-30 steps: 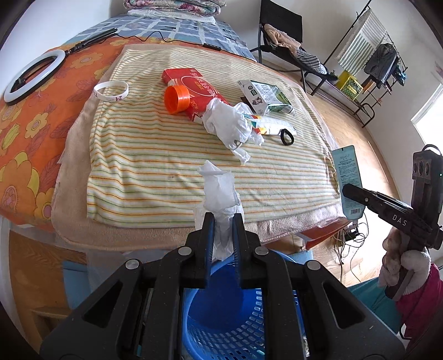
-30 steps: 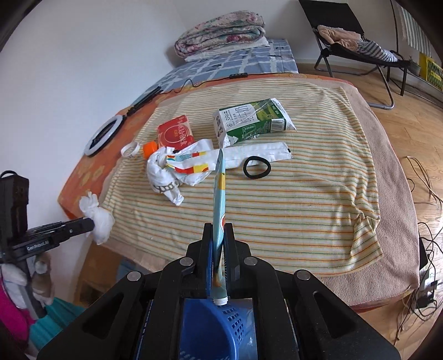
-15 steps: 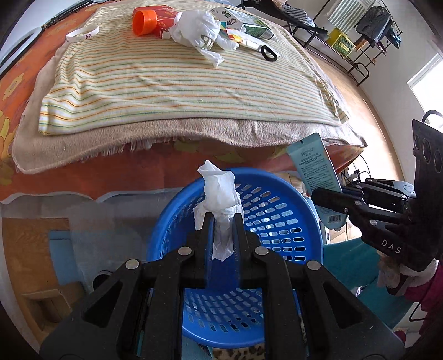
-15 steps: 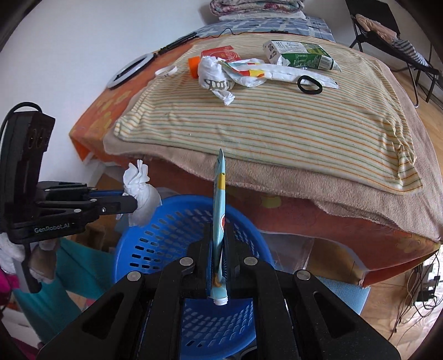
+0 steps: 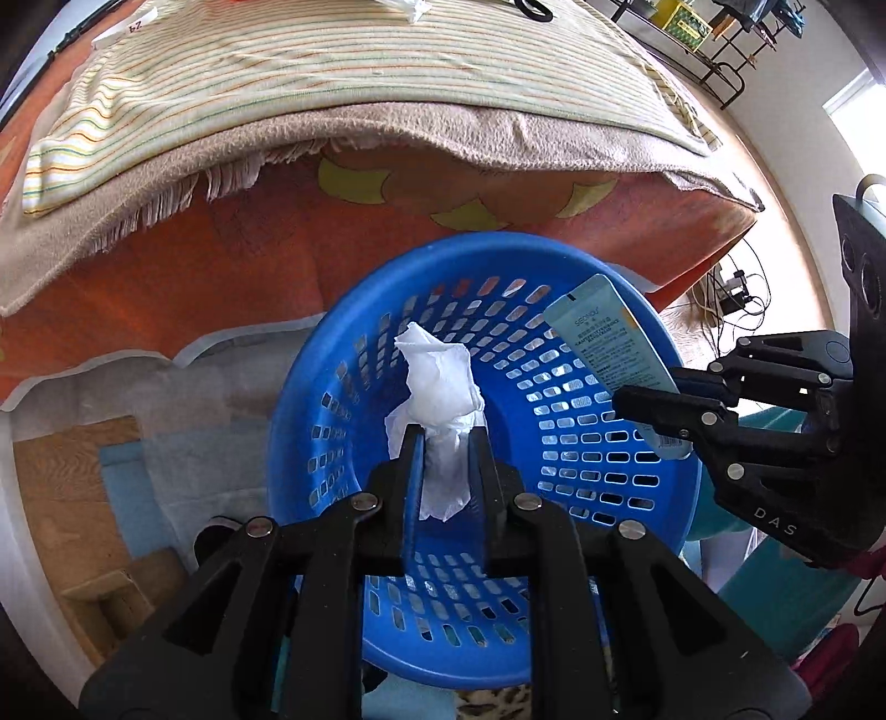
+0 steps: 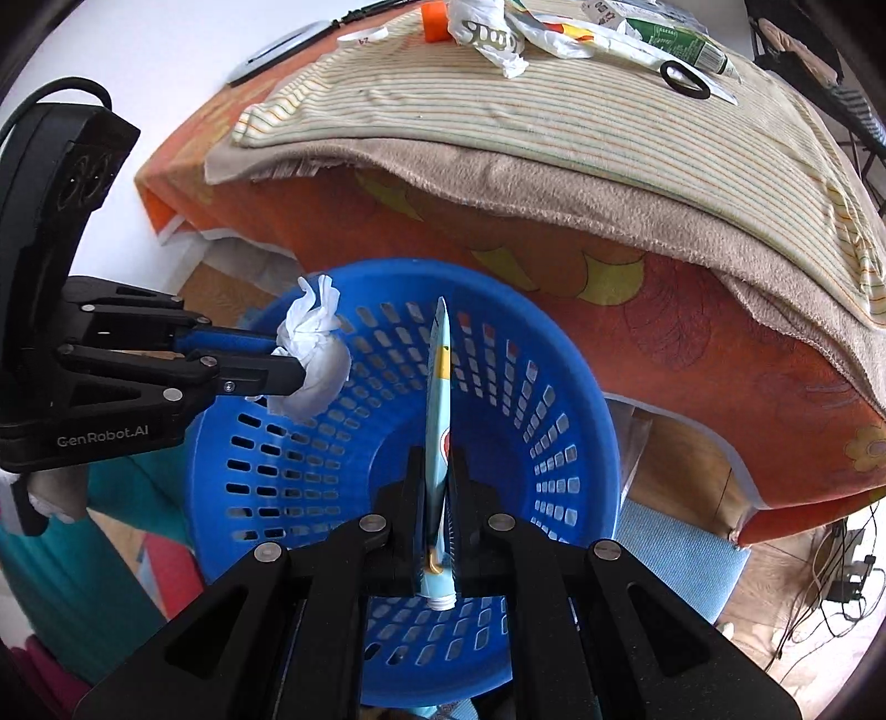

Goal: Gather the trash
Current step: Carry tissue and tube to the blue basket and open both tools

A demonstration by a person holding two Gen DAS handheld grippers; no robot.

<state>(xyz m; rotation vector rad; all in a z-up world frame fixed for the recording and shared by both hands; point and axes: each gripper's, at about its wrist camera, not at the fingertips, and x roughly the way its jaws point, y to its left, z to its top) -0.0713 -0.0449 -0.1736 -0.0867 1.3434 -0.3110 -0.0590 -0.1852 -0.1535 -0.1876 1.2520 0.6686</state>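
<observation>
A blue plastic basket (image 5: 581,471) (image 6: 598,421) stands on the floor against the bed's edge. My left gripper (image 5: 447,429) (image 6: 293,365) points down over its left side. Its jaws are opening, with a crumpled white tissue (image 5: 443,382) (image 6: 315,354) still caught between the pads. My right gripper (image 6: 440,454) (image 5: 637,396) hangs over the basket's middle, shut on a flat light-blue tube (image 6: 440,387) (image 5: 603,338) held edge-on, cap end toward the camera.
The bed's striped cloth (image 6: 554,122) carries a white plastic bag (image 6: 487,33), a green and white carton (image 6: 681,41), a black ring (image 6: 684,80) and an orange cap (image 6: 434,14). Cables (image 6: 841,576) lie on the floor at right.
Both grippers dropped from bed height and tipped downward, so the basket now fills both views. The left jaws stand slightly wider around the tissue. The tube stays gripped.
</observation>
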